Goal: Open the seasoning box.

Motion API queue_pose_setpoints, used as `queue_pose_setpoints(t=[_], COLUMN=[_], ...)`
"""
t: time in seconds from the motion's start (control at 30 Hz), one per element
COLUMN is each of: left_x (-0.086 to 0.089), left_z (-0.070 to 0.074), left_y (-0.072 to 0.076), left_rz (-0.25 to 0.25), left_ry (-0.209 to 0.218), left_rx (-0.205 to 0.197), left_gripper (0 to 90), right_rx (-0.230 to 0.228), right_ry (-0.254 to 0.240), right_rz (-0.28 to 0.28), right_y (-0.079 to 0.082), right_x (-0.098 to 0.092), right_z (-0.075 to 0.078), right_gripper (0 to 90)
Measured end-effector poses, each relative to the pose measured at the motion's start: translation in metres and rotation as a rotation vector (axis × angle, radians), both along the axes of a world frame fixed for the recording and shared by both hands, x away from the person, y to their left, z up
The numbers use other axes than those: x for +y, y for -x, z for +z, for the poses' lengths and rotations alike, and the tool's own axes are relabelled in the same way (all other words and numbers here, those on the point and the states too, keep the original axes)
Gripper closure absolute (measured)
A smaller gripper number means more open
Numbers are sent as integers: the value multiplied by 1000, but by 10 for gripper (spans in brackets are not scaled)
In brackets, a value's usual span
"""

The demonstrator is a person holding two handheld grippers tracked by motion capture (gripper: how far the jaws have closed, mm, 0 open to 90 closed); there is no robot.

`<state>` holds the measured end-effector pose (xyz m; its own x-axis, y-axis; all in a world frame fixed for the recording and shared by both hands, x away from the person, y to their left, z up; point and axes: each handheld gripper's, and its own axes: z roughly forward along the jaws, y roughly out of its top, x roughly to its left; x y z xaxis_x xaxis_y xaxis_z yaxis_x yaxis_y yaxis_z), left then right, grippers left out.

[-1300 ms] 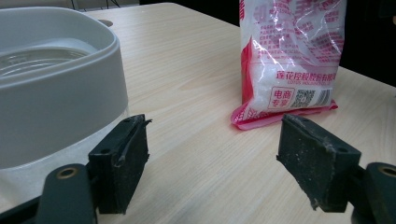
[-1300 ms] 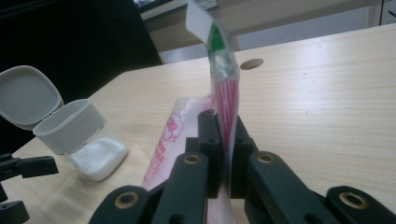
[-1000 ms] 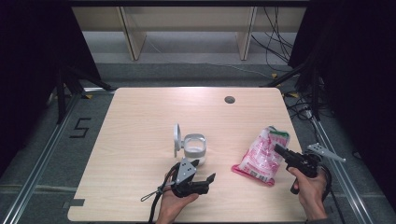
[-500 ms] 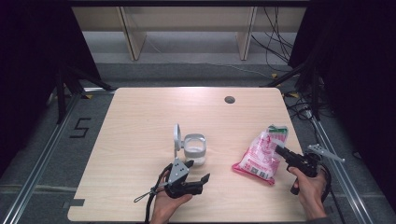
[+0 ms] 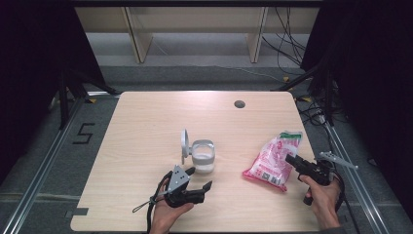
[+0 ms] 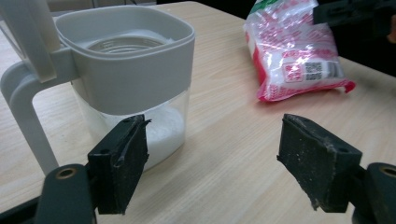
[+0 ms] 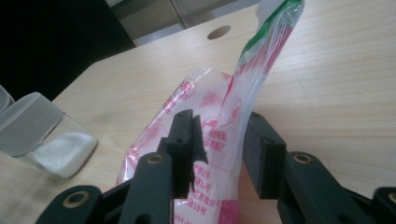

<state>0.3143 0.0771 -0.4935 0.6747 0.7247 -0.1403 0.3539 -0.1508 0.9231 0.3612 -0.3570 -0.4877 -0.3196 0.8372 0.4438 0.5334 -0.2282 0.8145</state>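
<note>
A clear container [image 5: 202, 156] with a grey collar and handle stands mid-table, its lid [image 5: 184, 142] hinged upright and white powder at the bottom. My left gripper [image 5: 200, 177] sits just in front of it, open; in the left gripper view one pad [image 6: 123, 158] is beside the container [image 6: 135, 79] and nothing is between the jaws [image 6: 212, 154]. A pink-and-white plastic bag [image 5: 273, 160] lies to the right. My right gripper [image 5: 292, 160] is at its near end. Its jaws have just been opening, and the bag's film [image 7: 224, 107] stands loosely between them [image 7: 224, 135].
A round cable hole [image 5: 239, 104] sits near the table's far edge. Bare wood [image 5: 146, 122] stretches across the left and far parts of the table. Cables and stand legs lie on the floor beyond the right edge [image 5: 316, 102].
The right gripper's jaws have parted around the bag's end. The left gripper has edged slightly left in front of the container.
</note>
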Motion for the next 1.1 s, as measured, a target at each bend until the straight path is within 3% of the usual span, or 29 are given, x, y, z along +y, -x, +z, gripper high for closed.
queue_pose_setpoints(t=[0.07,0.1,0.17,0.2,0.3,0.5,0.57,0.6,0.63,0.77,0.8,0.83,0.93,1.07,1.1], left_x=[3,5,8,8,12,22,25,25,28,34,35,36,41,47,47], left_z=[2,4,5,4,5,8,8,8,8,10,10,10,12,14,14], left_y=[1,2,3,3,3,4,3,3,4,4,4,4,3,2,1], left_rz=[-4,7,13,9,21,44,51,51,64,77,81,82,97,118,124], left_ry=[12,-2,-6,7,-9,-27,-29,-29,-27,-29,-34,-28,-35,-25,-18], left_rx=[2,2,2,1,1,0,-6,-6,-3,-1,1,0,4,6,8], left_gripper=[231,231,231,231,231,230,229,229,227,221,217,216,212,196,195], right_rx=[5,17,19,10,9,9,33,15,36,5,20,0,17,-6,13], right_ry=[-8,4,3,27,60,58,32,64,50,100,97,116,91,104,104], right_rz=[2,-12,-17,-11,-12,-37,-47,-40,-49,-53,-18,-40,-51,-44,-28], right_y=[1,1,1,2,4,12,16,16,19,22,26,26,34,38,41], right_x=[2,3,3,3,2,0,1,-1,0,-4,-6,-5,-1,0,-1], right_z=[1,2,2,2,3,4,5,4,5,5,7,6,7,7,8], right_gripper=[640,576,567,549,533,474,468,461,455,451,445,441,424,414,407])
